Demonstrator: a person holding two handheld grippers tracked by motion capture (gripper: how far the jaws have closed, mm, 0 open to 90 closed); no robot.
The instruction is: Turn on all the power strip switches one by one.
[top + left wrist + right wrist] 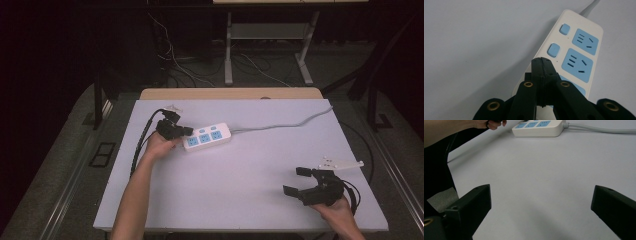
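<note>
**Left jaws pressed together at the power strip, right jaws wide apart**

Nearest the person, at the table's [240,200] front right corner, the right hand [340,210] holds the right gripper [299,181] low over the bare white surface. Its jaws stand wide — in the right gripper view they rise at the two bottom corners with nothing between them but tabletop. Just behind it lies its grey three-cornered plate [340,163], and its cable loops off beside the wrist.

Farther in, on the left side, the left forearm reaches up the table to the left hand [159,145], which carries the left gripper [189,132]. Its jaws are pressed flat together, pad against pad, with nothing held. In the left gripper view the joined tips [541,61] sit over the near end of the power strip [207,136] — whether they touch its top I cannot tell.

The power strip lies flat a little left of the table's middle, white with three blue sockets and small blue buttons [553,49] along one edge. Its grey cord [290,123] runs from the far end off toward the table's back right corner.

Beyond the table the dark floor holds table legs and loose cables [175,60].
</note>
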